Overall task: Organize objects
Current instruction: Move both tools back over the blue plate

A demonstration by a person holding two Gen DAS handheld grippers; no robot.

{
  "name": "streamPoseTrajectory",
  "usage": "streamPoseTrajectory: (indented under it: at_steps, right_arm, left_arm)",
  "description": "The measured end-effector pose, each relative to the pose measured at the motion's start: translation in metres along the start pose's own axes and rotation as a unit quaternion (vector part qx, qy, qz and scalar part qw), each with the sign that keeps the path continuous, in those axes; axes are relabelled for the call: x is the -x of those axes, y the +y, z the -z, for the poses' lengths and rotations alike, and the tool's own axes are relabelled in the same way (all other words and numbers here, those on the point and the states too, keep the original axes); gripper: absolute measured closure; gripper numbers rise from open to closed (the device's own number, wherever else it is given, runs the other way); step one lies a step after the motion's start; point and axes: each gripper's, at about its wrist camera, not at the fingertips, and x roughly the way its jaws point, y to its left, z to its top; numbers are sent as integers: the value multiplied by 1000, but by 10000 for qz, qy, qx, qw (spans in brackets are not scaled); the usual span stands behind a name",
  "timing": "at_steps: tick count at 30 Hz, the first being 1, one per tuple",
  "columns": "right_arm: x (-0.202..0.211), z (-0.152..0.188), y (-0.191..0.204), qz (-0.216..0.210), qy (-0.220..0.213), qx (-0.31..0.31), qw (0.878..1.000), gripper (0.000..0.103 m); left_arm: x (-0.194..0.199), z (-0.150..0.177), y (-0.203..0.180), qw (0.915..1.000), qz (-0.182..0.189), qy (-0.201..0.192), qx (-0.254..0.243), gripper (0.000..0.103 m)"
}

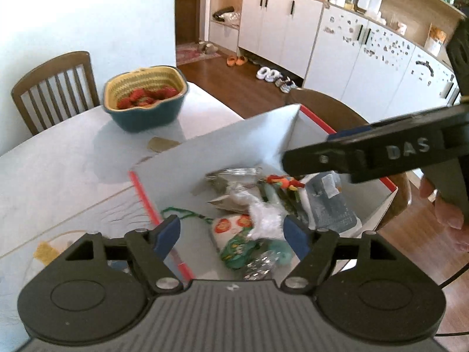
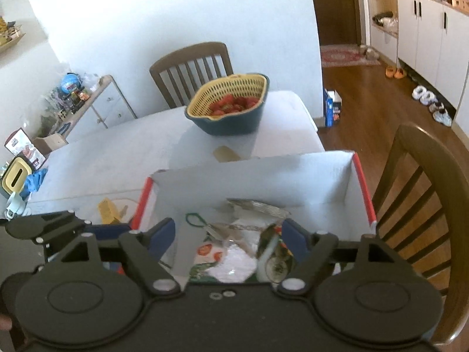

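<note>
A white cardboard box point(image 1: 234, 146) point(image 2: 263, 176) with red edges stands open on the pale table. It holds several small things: a flowered pouch point(image 1: 225, 223) point(image 2: 208, 252), a green cord point(image 1: 181, 214) point(image 2: 195, 218), clear plastic bags point(image 1: 266, 217) point(image 2: 234, 264), a grey packet point(image 1: 331, 205) and a bright toy point(image 1: 281, 183). My left gripper point(image 1: 231, 228) hovers open over the box, nothing between its blue pads. My right gripper point(image 2: 228, 234) is also open above the box, and its finger point(image 1: 351, 152) crosses the right of the left wrist view.
A teal and yellow basket point(image 1: 140, 120) point(image 2: 228, 126) of red fruit sits farther back on the table. Wooden chairs point(image 1: 52, 88) point(image 2: 410, 193) stand at the far side and beside the box. A yellow-topped tissue box point(image 2: 16, 176) is at the table's left end. A hand point(image 1: 445, 205) holds the right gripper.
</note>
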Motion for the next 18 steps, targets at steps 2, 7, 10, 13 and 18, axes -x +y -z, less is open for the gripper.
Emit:
streamPoseTrajectory:
  at_steps: [2,7,10,13,18]
  right_arm:
    - [5,2,9,4,-74,-38,10000,16]
    - [12,8,32,30,-200,-29,9998,9]
    - [14,12,49,29,-247,-12,9997,7]
    - [13,15,68,51,-307,52,9995,5]
    - [4,17,100,43,-339,148,9993,3]
  left_arm:
    - [10,3,12,10000,9,-56,76,26]
    - [34,12,43,9996,-96,-176,201,20]
    - [46,18,62,9993,-205,-239,179,20]
    - [57,27,81,9990,-248,-302,215,19]
    - [70,38,107,9983,-404,-383,173,5]
